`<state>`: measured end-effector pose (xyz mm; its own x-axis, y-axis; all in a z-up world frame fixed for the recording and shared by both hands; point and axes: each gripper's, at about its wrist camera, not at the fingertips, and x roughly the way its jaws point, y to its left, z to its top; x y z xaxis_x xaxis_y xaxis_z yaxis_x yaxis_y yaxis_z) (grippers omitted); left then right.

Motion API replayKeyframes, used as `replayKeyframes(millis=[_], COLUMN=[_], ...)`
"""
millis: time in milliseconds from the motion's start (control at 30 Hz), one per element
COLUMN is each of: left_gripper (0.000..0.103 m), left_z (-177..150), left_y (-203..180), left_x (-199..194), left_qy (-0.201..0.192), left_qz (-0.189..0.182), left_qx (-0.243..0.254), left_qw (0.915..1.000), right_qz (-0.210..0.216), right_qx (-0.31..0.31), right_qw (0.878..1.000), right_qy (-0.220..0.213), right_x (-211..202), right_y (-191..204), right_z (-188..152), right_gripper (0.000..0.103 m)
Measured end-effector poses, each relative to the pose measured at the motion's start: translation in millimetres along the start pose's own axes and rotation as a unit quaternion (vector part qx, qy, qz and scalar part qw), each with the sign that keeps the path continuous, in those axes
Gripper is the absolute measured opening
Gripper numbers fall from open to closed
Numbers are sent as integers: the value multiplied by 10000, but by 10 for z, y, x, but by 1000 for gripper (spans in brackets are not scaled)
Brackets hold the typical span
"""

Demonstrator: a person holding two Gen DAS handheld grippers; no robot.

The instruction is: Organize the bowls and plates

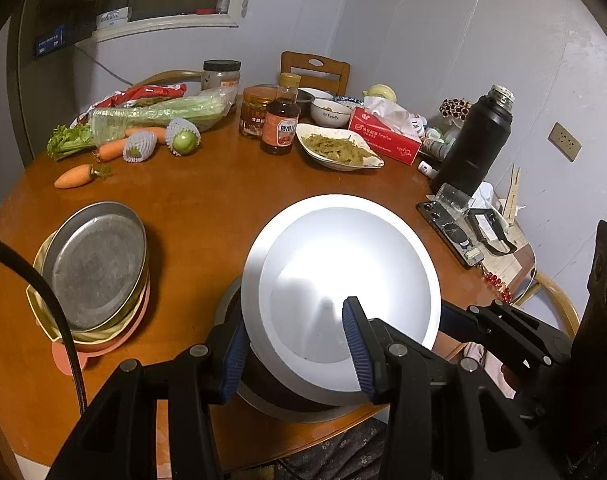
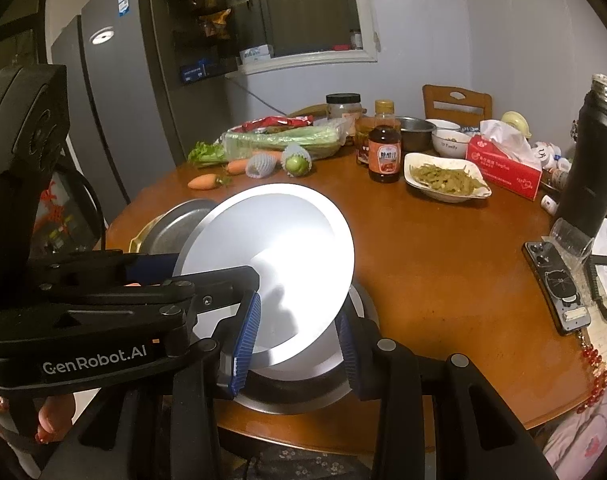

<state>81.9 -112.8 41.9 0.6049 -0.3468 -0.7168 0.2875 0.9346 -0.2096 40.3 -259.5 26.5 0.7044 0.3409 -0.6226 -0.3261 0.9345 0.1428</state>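
A shiny silver plate (image 1: 343, 272) is held tilted over a dark bowl with a metal rim (image 1: 287, 404) near the table's front edge. My left gripper (image 1: 295, 352) is shut on the plate's near rim, one blue pad on top and the other beneath. My right gripper (image 2: 296, 342) is shut on the same plate (image 2: 271, 248), its pads on either side of the lower rim above the bowl (image 2: 303, 392). To the left, a dull metal plate (image 1: 95, 264) tops a stack of yellow and pink dishes (image 1: 103, 344).
At the back of the round wooden table (image 1: 207, 216) are a dish of green vegetables (image 1: 335, 152), a sauce bottle (image 1: 281, 120), small bowls (image 1: 329, 112), a tissue box (image 1: 383, 134), carrots (image 1: 73, 178) and celery. A black flask (image 1: 477, 144) and a phone (image 1: 451, 232) lie right.
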Motion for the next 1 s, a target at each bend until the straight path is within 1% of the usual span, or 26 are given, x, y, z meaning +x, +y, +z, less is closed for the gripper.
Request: replayKeyframes(millis=[267, 733, 1000], left_gripper=[45, 45, 45], left_z=[-61, -95, -109], left_y=[27, 59, 94], left_x=[60, 272, 363], left_qy=[49, 284, 372], left_qz=[96, 60, 78], left_qx=[-53, -44, -28], left_qw=[9999, 9996, 9993], right_qz=[30, 0, -112], right_qx=[-91, -76, -110], right_qw=[9999, 9994, 9990], right_qy=[112, 334, 425], right_x=[59, 182, 263], right_y=[27, -31, -51], right_z=[-51, -130, -165], right_gripper=[40, 40, 40])
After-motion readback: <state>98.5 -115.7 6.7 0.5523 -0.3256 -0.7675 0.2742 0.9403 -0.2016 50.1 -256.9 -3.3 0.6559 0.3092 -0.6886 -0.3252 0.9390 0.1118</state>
